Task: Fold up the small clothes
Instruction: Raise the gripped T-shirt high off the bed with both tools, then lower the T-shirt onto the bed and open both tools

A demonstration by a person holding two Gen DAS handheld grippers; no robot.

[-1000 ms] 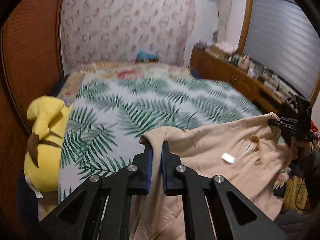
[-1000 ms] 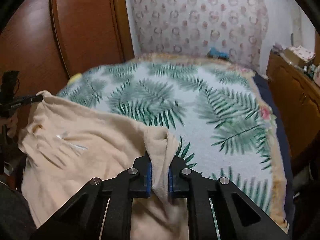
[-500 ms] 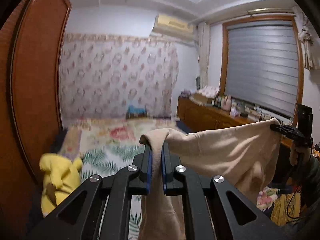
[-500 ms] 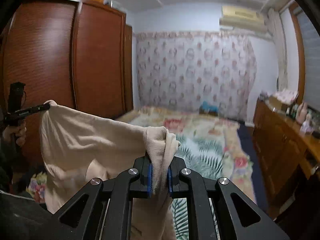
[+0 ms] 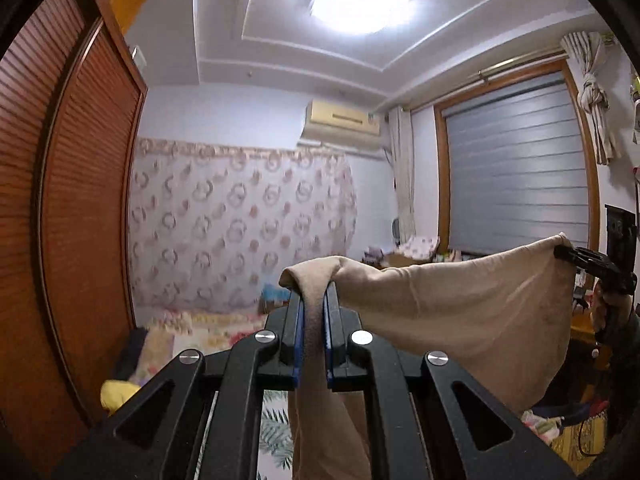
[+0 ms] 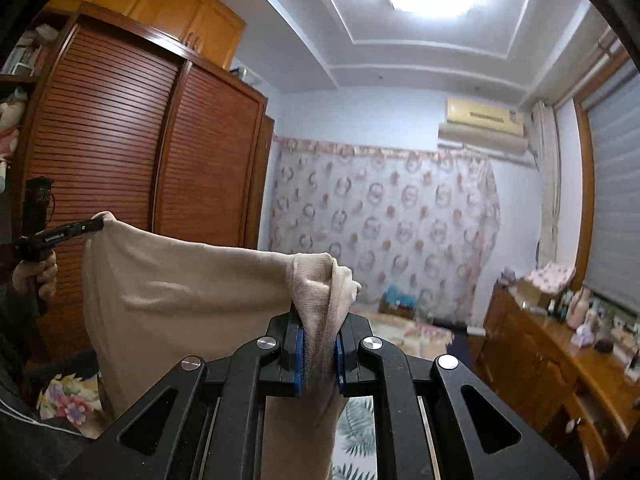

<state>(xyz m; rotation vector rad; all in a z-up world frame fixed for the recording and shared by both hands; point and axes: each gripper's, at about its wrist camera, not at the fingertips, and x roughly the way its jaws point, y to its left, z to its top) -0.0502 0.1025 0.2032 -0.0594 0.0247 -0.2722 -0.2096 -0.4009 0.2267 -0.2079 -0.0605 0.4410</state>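
Beige garment [image 5: 460,304] stretched level between both grippers

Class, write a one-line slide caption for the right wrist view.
Right tongs and left tongs hold a beige garment stretched in mid-air.

Louvred wardrobe [image 6: 120,184], patterned curtain [image 5: 240,232], air conditioner [image 5: 342,120], dresser [image 6: 552,356].
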